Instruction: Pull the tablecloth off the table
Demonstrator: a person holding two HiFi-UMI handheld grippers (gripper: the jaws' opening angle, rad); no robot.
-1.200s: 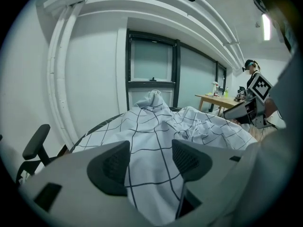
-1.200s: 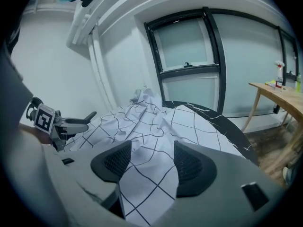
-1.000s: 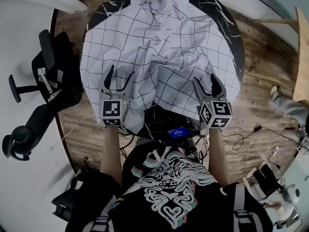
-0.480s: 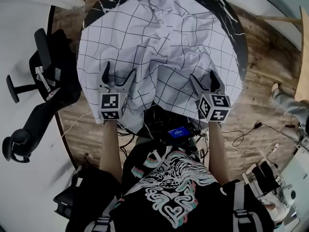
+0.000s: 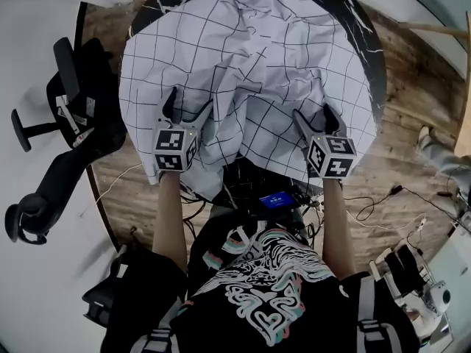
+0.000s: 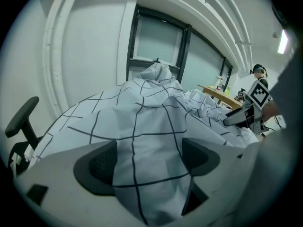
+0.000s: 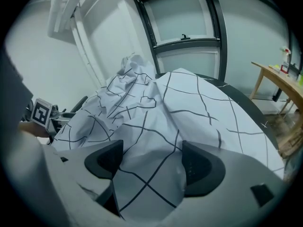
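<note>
Both jaws have just been opening: the left gripper (image 5: 188,102) and right gripper (image 5: 313,114) stand spread, cloth (image 5: 250,57) loose between them. Bunched, it mostly covers the table (image 5: 366,44); pulling isn't done.

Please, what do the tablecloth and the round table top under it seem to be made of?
Tablecloth: probably thin woven fabric, matt white with a black grid; it lies in soft creases and folds. Table top: smooth black marble or an imitation of it, judging by the white veins across the dark surface; I cannot tell which.
</note>
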